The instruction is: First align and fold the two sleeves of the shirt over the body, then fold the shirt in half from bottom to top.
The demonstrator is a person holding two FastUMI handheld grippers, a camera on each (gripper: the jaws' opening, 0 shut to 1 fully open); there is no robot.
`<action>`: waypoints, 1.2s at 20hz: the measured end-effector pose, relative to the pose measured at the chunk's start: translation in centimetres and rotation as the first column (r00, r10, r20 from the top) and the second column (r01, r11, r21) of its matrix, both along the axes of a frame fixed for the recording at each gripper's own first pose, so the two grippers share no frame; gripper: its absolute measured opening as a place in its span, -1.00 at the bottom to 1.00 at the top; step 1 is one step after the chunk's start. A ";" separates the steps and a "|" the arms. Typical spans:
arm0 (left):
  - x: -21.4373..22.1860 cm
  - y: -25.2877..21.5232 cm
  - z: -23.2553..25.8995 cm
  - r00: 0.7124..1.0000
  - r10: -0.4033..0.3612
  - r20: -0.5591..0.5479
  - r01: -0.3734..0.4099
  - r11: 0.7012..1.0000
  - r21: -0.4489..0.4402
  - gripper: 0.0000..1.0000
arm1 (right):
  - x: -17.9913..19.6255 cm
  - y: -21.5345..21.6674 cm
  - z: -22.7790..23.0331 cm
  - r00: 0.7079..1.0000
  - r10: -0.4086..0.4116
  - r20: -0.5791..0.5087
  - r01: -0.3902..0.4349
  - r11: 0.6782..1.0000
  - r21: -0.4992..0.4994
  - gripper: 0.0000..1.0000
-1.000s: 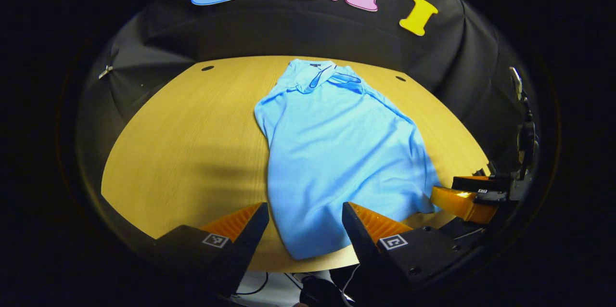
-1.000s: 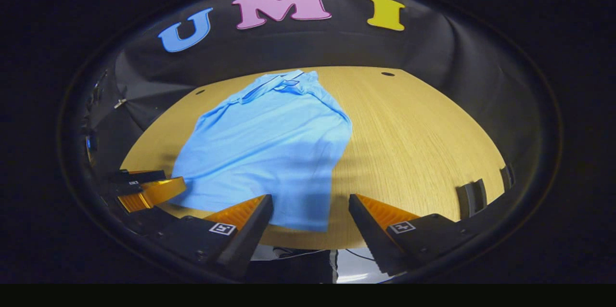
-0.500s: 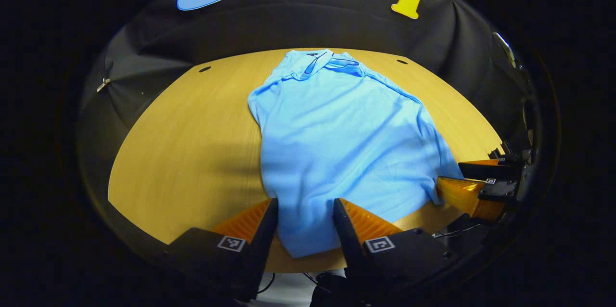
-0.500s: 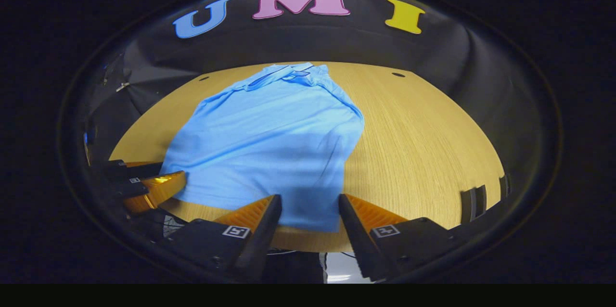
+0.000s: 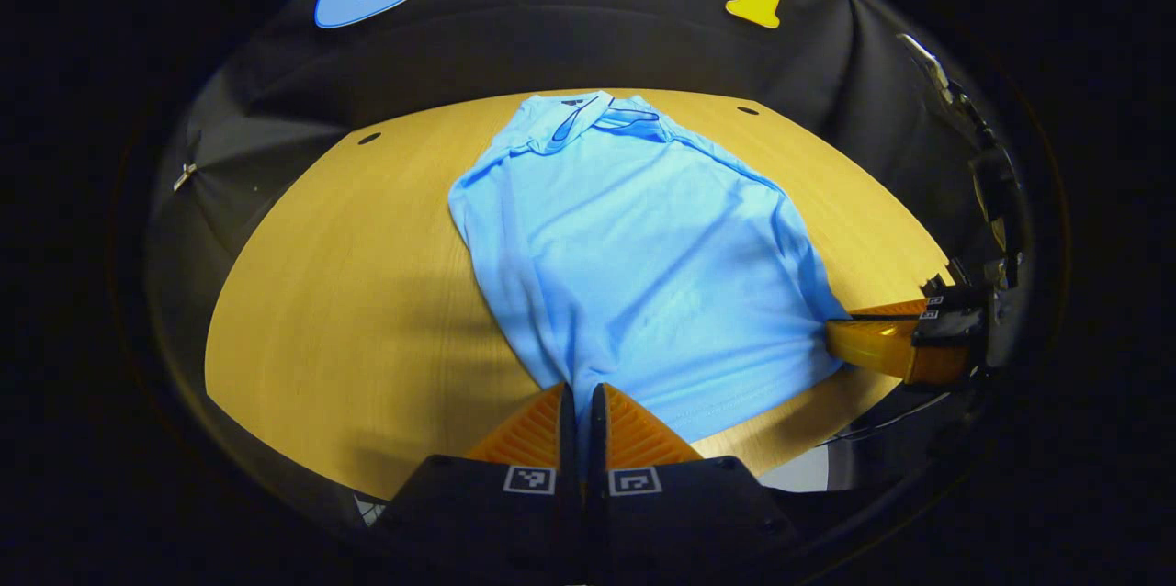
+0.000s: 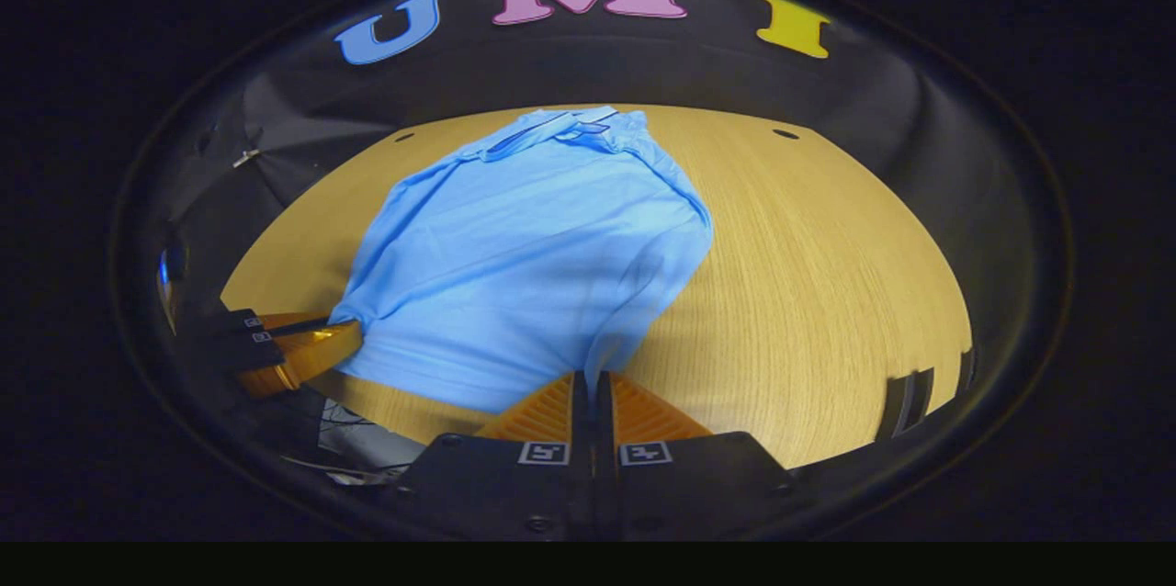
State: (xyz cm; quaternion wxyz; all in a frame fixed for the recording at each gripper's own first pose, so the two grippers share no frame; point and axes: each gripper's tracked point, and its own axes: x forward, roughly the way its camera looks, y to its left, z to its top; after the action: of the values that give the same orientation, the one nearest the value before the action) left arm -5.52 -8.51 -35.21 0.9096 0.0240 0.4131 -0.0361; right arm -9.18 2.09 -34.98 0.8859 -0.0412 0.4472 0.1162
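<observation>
While the left gripper point(image 5: 578, 395) pinches one bottom corner of the blue shirt point(image 5: 634, 246) and the right gripper point(image 6: 589, 381) clamps the other, the garment lies flat on the wooden table point(image 6: 827, 292), collar at the far end

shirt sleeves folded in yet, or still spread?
Folded in: shirt shows no sleeves sticking out. Both grippers, left and right, pinch its bottom hem.

A recording booth: black cloth wall point(image 5: 570, 53) behind a bare wooden table point(image 5: 349, 292).
</observation>
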 end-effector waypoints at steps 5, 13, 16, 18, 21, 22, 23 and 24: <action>0.2 0.1 0.6 0.998 0.048 -0.042 -0.050 0.997 -0.054 -0.87 | -0.6 0.2 0.1 0.998 0.054 -0.043 -0.054 0.998 0.009 -0.90; 2.4 1.4 5.8 0.996 0.088 -0.017 -0.089 0.992 -0.089 -0.87 | 3.3 0.6 5.1 0.990 0.135 0.041 -0.136 0.990 0.023 -0.90; 4.5 1.4 8.6 0.994 0.107 0.015 -0.104 0.988 -0.118 -0.87 | 5.7 1.1 7.2 0.984 0.161 0.073 -0.164 0.986 0.032 -0.90; 6.4 1.8 10.6 0.990 0.134 0.034 -0.128 0.982 -0.141 -0.87 | 7.5 1.6 8.6 0.984 0.162 0.081 -0.166 0.984 0.058 -0.90; 10.3 2.5 13.7 0.984 0.172 0.048 -0.161 0.970 -0.180 -0.87 | 12.3 2.1 11.8 0.982 0.140 0.127 -0.154 0.983 0.104 -1.00; 11.4 2.8 14.4 0.984 0.170 0.062 -0.157 0.973 -0.168 -0.87 | 14.0 2.3 12.7 0.979 0.139 0.147 -0.156 0.981 0.112 -0.90; 12.6 3.2 15.4 0.983 0.165 0.082 -0.151 0.976 -0.155 -0.87 | 15.5 2.6 13.4 0.977 0.137 0.164 -0.158 0.980 0.120 -1.00; 14.0 3.3 16.4 0.981 0.165 0.103 -0.150 0.978 -0.147 -0.87 | 16.9 2.9 14.1 0.975 0.135 0.177 -0.159 0.979 0.130 -0.90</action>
State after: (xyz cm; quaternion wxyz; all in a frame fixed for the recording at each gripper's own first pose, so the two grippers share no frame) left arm 8.45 -5.21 -18.83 0.9313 -0.0698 0.3574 0.0091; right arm 7.70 5.02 -20.84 0.9098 -0.0202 0.3576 0.2098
